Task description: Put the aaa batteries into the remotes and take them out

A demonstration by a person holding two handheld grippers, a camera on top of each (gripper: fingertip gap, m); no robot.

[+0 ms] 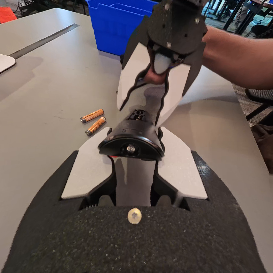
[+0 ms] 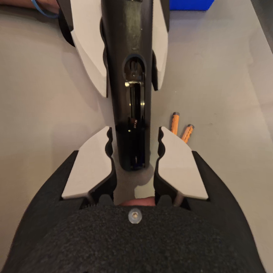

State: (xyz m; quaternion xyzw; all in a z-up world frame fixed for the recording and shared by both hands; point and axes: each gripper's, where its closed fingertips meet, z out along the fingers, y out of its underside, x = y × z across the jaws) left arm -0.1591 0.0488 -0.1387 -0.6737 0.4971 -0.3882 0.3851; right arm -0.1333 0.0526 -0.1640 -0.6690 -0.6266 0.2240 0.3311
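A black remote [image 1: 131, 141] lies back side up on the grey table [image 1: 44, 103], with its battery compartment [image 1: 138, 116] uncovered and no battery seen inside. My left gripper [image 1: 134, 130] is shut on the remote's near end. My right gripper [image 1: 138, 116] faces it, open, with its fingers on either side of the far end. In the right wrist view the remote [image 2: 130, 44] runs between the fingers of my open right gripper [image 2: 134, 130] with gaps at both sides. The left gripper [image 2: 130, 93] clamps it farther up. Two orange AAA batteries [image 1: 92, 116] [image 1: 96, 126] lie loose on the table beside the remote, also seen in the right wrist view [image 2: 175, 123] [image 2: 187, 133].
A blue plastic bin [image 1: 118, 29] stands at the table's far side. A dark slot [image 1: 44, 39] runs across the tabletop and a white flat object [image 1: 5, 62] lies at the left edge. A person's arm [image 1: 236, 59] holds the right gripper. A chair [image 1: 260, 96] stands past the right edge. It is some 30 cm from my right tips to the white flat object [image 1: 5, 62].
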